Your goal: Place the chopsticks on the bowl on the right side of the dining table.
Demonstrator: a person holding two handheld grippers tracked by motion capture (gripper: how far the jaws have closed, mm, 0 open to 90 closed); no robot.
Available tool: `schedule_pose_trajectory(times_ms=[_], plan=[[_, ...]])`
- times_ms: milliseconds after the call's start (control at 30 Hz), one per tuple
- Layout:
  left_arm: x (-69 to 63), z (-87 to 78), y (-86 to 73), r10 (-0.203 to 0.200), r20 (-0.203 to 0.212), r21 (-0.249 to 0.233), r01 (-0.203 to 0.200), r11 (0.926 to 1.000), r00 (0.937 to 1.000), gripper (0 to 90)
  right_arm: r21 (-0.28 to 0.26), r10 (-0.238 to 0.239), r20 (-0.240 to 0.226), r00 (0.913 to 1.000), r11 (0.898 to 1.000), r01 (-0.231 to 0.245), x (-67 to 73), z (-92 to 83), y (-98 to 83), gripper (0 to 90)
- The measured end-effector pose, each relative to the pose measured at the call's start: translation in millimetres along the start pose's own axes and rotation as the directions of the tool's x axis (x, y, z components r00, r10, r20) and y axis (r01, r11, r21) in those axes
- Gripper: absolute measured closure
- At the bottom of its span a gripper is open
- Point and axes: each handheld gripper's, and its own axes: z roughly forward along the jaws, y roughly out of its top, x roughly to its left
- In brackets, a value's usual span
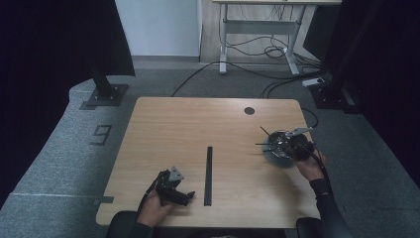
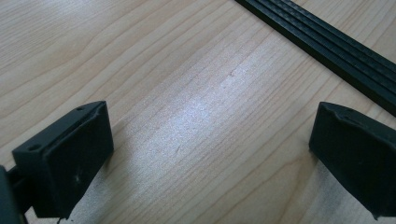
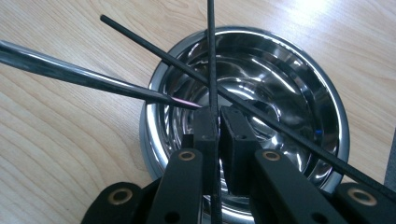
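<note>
A shiny steel bowl stands on the wooden table at the right. My right gripper hangs over the bowl's near side, shut on a thin black rod that runs straight up between its pads. Two more thin rods lean in the bowl: a black one crossing from upper left to lower right, and a glossy one coming in from the left. In the high view the right gripper sits over the bowl. My left gripper is open and low over bare wood, near the table's front.
A long black strip lies lengthwise in the middle of the table, just right of the left gripper, and shows again as the strip. A round hole is near the far edge. Cables and another desk's legs lie beyond.
</note>
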Motion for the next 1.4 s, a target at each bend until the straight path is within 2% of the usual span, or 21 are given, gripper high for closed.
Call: schedule_pose_trajectory(times_ms=[233,367,400,433,467,533,567,667,733,800,833,900,933,1000,1100,1300,1400], plan=[[0.0,0.0,0.0,0.0,0.0,0.0,0.0,1.0,1.0,0.0,-0.006,0.011,-0.008,0.9999,1.0,-0.011,-2.7,4.2,-3.5,85.3],[0.0,0.1,-0.1,0.0,0.0,-0.001,0.0,1.0,1.0,0.0,-0.007,0.015,-0.003,0.9999,1.0,-0.015,-3.7,6.2,-6.0,79.1],[0.0,0.0,-0.1,0.0,-0.001,-0.001,0.0,1.0,1.0,0.0,-0.007,0.02,-0.003,0.9998,1.0,-0.02,-4.1,6.7,-6.8,75.3],[0.0,0.0,0.0,0.0,-0.001,0.0,0.0,1.0,1.0,0.0,-0.01,0.029,0.0,0.9996,1.0,-0.029,-5.0,6.5,-8.0,67.3],[0.0,0.1,-0.1,0.0,0.0,-0.001,0.0,1.0,1.0,0.0,-0.01,0.029,0.0,0.9996,1.0,-0.029,-5.0,6.5,-8.0,67.3],[0.0,0.1,-0.1,0.0,-0.001,-0.001,0.0,1.0,1.0,0.0,-0.035,0.043,0.004,0.9991,0.999,-0.042,-6.0,1.9,-8.9,58.4],[0.0,0.0,0.0,0.001,-0.001,0.0,-0.001,1.0,1.0,0.0,-0.035,0.043,0.004,0.9991,0.999,-0.042,-6.0,1.9,-8.9,58.4],[0.1,-0.1,0.0,0.002,-0.001,0.002,-0.002,1.0,1.0,0.0,-0.062,0.079,0.007,0.9969,0.995,-0.078,-8.5,-5.0,-10.1,49.4],[0.2,-0.1,0.0,0.004,-0.001,0.002,-0.004,1.0,1.0,0.0,-0.07,0.093,0.035,0.9951,0.993,-0.09,-9.7,-8.1,-10.8,43.4],[0.2,-0.1,0.0,0.004,-0.001,0.002,-0.004,1.0,1.0,0.0,-0.07,0.111,0.039,0.9931,0.992,-0.108,-11.6,-10.1,-11.3,38.9],[0.2,-0.1,0.0,0.004,-0.001,0.002,-0.004,1.0,1.0,0.0,-0.09,0.124,0.075,0.9894,0.989,-0.118,-12.3,-13.0,-11.1,34.3],[0.2,-0.1,0.0,0.004,-0.001,0.002,-0.004,1.0,1.0,0.0,-0.088,0.125,0.072,0.9895,0.989,-0.119,-13.2,-13.6,-10.5,32.2],[0.1,-0.1,0.0,0.002,-0.001,0.001,-0.002,1.0,1.0,0.0,-0.075,0.126,0.072,0.9895,0.99,-0.12,-14.1,-14.4,-9.5,28.9],[0.1,0.0,0.0,0.002,-0.001,0.001,-0.002,1.0,1.0,0.0,-0.092,0.149,0.09,0.9848,0.986,-0.14,-15.6,-17.3,-9.9,22.9],[0.0,0.0,0.0,0.002,-0.001,0.001,-0.002,1.0,1.0,0.0,-0.088,0.164,0.08,0.9833,0.984,-0.156,-15.8,-17.4,-13.8,15.6],[0.1,-0.1,0.0,0.003,-0.001,0.001,-0.003,1.0,1.0,0.0,-0.088,0.186,0.09,0.9784,0.98,-0.178,-18.0,-15.2,-22.7,13.9],[0.1,-0.1,-0.1,0.003,-0.001,0.002,-0.003,1.0,1.0,0.0,-0.08,0.181,0.093,0.979,0.981,-0.174,-18.1,-13.7,-24.4,14.0]])
